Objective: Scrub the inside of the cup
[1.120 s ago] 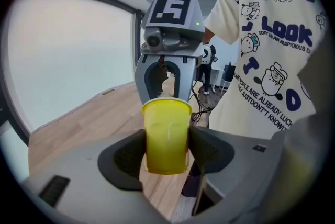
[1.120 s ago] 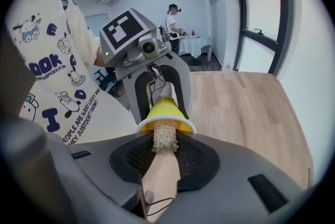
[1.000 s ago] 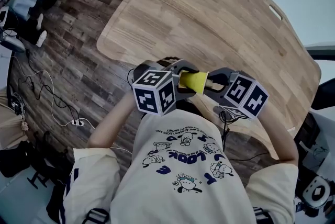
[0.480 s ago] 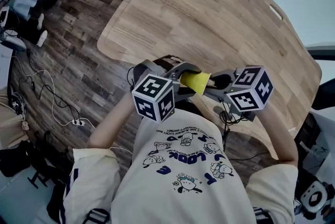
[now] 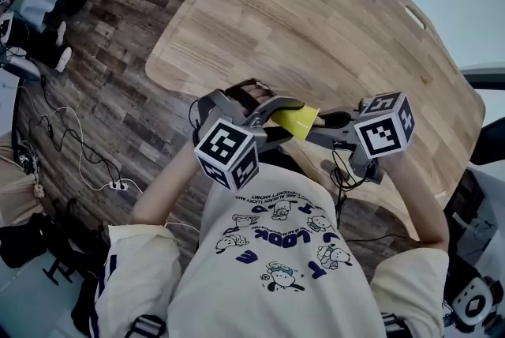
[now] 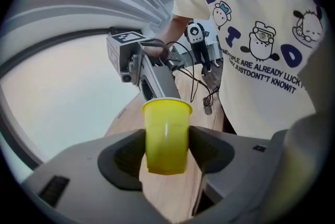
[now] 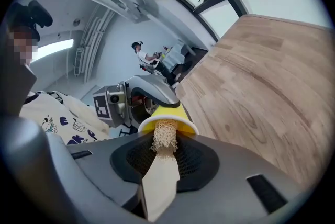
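Near the centre of the head view, a yellow cup is lying sideways in the air above the wooden counter. The left gripper is clasping its smooth, thin, tapered wall mid-body. It looks light and crushable, so a gentle squeeze is probably enough. The right gripper is clenching a flat-handled brush, its coarse straw-like bristles entering the cup's rolled rim.

Left hand-held gripper and right hand-held gripper have apparently rolled.
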Demonstrator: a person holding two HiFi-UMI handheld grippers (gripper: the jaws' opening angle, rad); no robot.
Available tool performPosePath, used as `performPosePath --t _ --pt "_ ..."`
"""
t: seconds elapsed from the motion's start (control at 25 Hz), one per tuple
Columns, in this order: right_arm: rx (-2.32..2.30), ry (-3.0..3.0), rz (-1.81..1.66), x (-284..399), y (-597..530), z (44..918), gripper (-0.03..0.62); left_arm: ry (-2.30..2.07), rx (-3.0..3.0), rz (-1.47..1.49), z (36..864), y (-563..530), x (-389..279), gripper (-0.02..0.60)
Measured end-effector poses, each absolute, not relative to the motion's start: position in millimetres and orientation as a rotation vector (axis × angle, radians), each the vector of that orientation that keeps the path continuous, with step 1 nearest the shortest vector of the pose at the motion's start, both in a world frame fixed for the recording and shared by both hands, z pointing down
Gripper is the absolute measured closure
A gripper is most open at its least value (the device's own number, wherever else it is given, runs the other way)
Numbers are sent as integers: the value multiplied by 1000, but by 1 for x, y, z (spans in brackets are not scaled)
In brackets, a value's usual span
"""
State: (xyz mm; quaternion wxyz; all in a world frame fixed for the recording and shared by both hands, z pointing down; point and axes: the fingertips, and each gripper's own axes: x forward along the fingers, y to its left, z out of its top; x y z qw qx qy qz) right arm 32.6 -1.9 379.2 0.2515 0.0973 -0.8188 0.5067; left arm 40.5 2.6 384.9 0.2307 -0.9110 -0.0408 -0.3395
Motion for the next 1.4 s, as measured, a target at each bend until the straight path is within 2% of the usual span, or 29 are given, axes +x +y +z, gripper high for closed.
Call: performPosePath --t 0.36,0.68,0.96,1.4 --pt "218 -2208 1695 34 -4 368 505 -51 -2420 -853 373 3 43 304" --pt "177 -2186 1775 33 0 365 506 -46 -2426 -841 373 8 41 304" --pt "196 -2182 1703 31 5 370 507 -53 -2464 -880 377 12 40 304" --pt "260 -2193 1394 27 9 380 508 -54 -2601 -949 388 17 35 304"
